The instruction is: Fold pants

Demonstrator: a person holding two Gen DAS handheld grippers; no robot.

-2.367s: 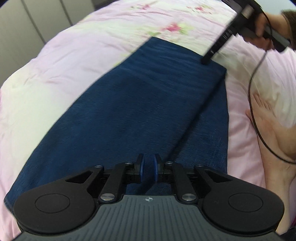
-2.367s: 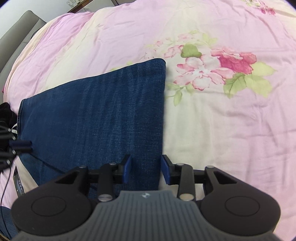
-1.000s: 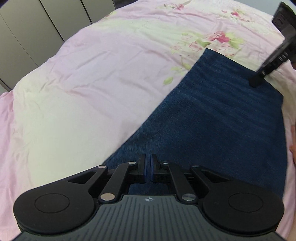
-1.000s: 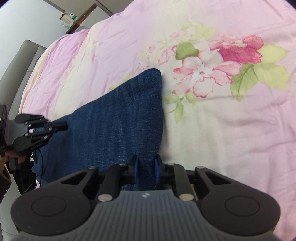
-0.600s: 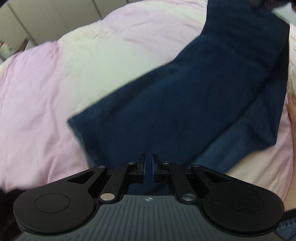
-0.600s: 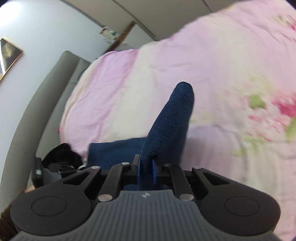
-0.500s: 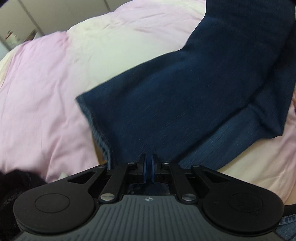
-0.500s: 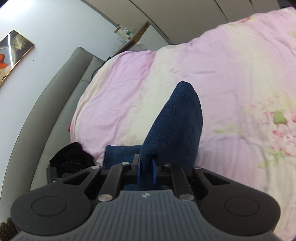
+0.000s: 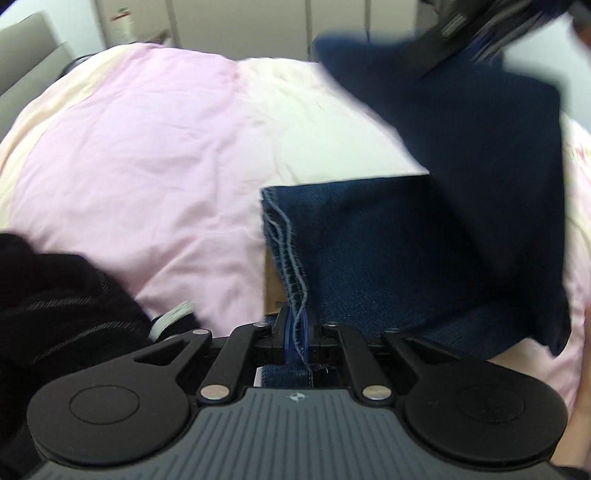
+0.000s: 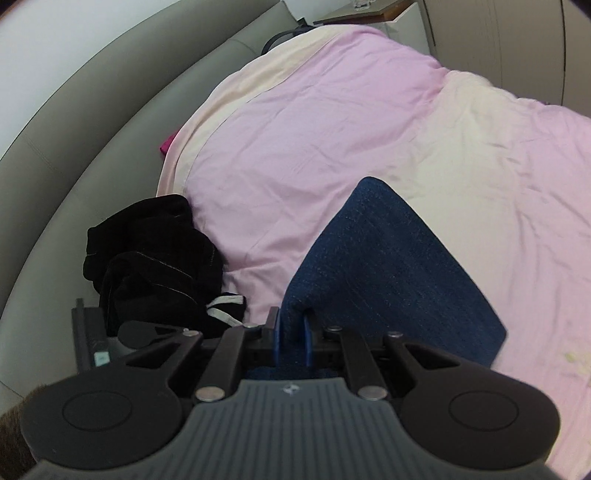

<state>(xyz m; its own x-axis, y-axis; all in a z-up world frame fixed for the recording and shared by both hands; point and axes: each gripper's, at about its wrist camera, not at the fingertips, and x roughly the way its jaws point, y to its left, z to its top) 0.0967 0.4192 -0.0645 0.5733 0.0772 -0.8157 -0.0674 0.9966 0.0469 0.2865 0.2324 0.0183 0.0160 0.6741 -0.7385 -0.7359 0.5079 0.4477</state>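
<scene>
The pants (image 9: 369, 258) are dark blue denim, partly folded on the pink bedspread (image 9: 147, 166). My left gripper (image 9: 295, 328) is shut on the stitched hem edge of the pants near the bed's edge. My right gripper (image 10: 291, 332) is shut on a fold of the pants (image 10: 388, 266) and holds it lifted above the bed. In the left wrist view the right gripper's body (image 9: 465, 26) shows at top right, with the lifted denim hanging below it over the lower layer.
A black garment (image 10: 151, 254) with a white drawstring lies at the bed's left edge, also in the left wrist view (image 9: 62, 295). A grey padded headboard (image 10: 92, 122) curves behind the bed. Cupboard doors (image 9: 258, 26) stand beyond.
Both grippers closed on the pants and lifted them. The right gripper has carried its end up and over toward the left gripper's end, doubling the denim over itself.
</scene>
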